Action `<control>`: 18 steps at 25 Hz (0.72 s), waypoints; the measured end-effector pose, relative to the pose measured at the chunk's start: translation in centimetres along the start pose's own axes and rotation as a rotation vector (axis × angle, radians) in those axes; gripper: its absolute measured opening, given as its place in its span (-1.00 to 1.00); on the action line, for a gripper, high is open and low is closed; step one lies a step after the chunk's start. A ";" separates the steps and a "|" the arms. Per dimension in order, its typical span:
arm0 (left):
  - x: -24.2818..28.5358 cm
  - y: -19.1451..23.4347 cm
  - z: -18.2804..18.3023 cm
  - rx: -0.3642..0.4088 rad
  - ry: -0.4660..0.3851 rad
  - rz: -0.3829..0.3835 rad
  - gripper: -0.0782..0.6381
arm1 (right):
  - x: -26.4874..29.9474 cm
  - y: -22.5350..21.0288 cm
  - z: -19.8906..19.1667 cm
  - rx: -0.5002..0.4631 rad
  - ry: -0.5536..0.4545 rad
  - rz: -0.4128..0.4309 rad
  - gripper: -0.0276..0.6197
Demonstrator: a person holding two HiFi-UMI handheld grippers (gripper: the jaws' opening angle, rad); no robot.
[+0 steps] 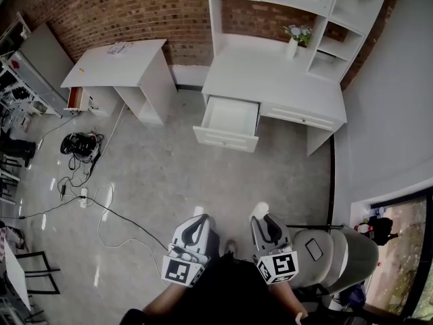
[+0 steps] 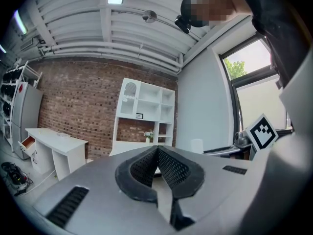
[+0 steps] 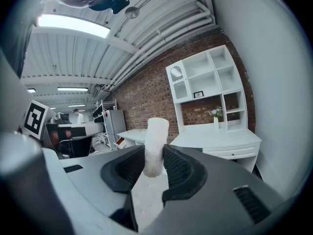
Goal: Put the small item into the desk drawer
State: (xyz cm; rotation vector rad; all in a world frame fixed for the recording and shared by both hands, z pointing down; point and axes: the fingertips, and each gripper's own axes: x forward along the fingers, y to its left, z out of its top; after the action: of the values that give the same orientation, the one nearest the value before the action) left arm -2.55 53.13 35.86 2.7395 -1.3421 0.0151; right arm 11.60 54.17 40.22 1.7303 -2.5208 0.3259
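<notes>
Open drawer (image 1: 226, 139) juts from the left end of the white desk (image 1: 270, 80); front edge sticks out into the floor space, inside looks bare and white. The second drawer front (image 1: 301, 117) to its right is flush with the desk.

Bare grey floor (image 1: 169, 175) lies between the drawer front and both grippers; nothing stands on that line.

Right gripper (image 1: 260, 212): jaws clamped on the small item (image 3: 156, 136), a white cylinder standing upright between the pads, top poking above them. Well apart from the drawer.

Left gripper (image 1: 201, 219): jaws closed tip to tip, nothing between them. It sits just beside the right one, both low in the head view and aimed toward the desk.

Off to the sides:
- rounded pale seat (image 1: 338, 252) just right of the right gripper
- loose cables (image 1: 81, 181) and a black bundle (image 1: 80, 143) on the floor, left
- second white desk (image 1: 118, 63) further left, small things on top, not identifiable
- vase with flowers (image 1: 293, 42) on the desk top, under the white shelving (image 1: 338, 5)

Room: brick wall (image 1: 101, 9) behind both desks, plain wall to the right, strip lights on the ceiling
</notes>
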 end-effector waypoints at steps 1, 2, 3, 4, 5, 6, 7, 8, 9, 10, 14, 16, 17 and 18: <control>0.4 0.4 -0.5 -0.001 0.009 -0.005 -0.71 | 0.5 -0.2 -0.2 0.005 0.006 -0.006 -0.50; 0.8 1.0 -1.0 -0.006 0.019 -0.007 -0.71 | 1.1 -0.4 -0.3 0.008 0.011 -0.013 -0.50; 1.3 1.8 -1.4 -0.017 0.026 -0.007 -0.71 | 1.8 -0.6 -0.3 0.008 0.016 -0.020 -0.50; 1.8 2.6 -1.6 -0.031 0.027 -0.006 -0.71 | 2.5 -0.8 -0.1 0.006 0.018 -0.026 -0.50; 2.5 3.6 -1.4 -0.043 0.024 -0.004 -0.71 | 3.4 -1.0 0.3 0.003 0.018 -0.032 -0.50; 3.3 4.5 -1.1 -0.051 0.016 -0.004 -0.71 | 4.3 -1.2 0.6 0.001 0.017 -0.037 -0.50; 4.1 5.6 -0.8 -0.053 0.008 -0.004 -0.71 | 5.3 -1.3 1.0 0.000 0.017 -0.042 -0.50; 4.9 6.6 -0.4 -0.053 0.000 -0.006 -0.71 | 6.3 -1.4 1.4 -0.001 0.016 -0.046 -0.50; 5.7 7.6 -0.2 -0.052 -0.007 -0.009 -0.71 | 7.3 -1.5 1.7 -0.003 0.015 -0.049 -0.50; 6.5 8.6 0.1 -0.050 -0.013 -0.013 -0.71 | 8.5 -1.6 2.0 -0.008 0.015 -0.052 -0.50; 9.1 12.6 1.1 -0.061 -0.029 -0.029 -0.71 | 12.9 -1.5 3.8 -0.031 0.011 -0.068 -0.50; 10.2 14.8 1.4 -0.069 -0.033 -0.032 -0.71 | 14.9 -1.2 4.9 -0.037 0.005 -0.075 -0.50; 10.7 15.9 1.5 -0.069 -0.034 -0.033 -0.71 | 16.0 -1.1 5.2 -0.039 0.005 -0.078 -0.50; 11.1 16.9 1.6 -0.067 -0.035 -0.034 -0.71 | 16.9 -0.9 5.4 -0.041 0.007 -0.081 -0.50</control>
State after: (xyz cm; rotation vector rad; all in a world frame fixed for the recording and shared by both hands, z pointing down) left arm -9.16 33.94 36.09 2.7190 -1.2798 -0.0796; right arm 6.64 37.23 38.01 1.8064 -2.4266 0.2734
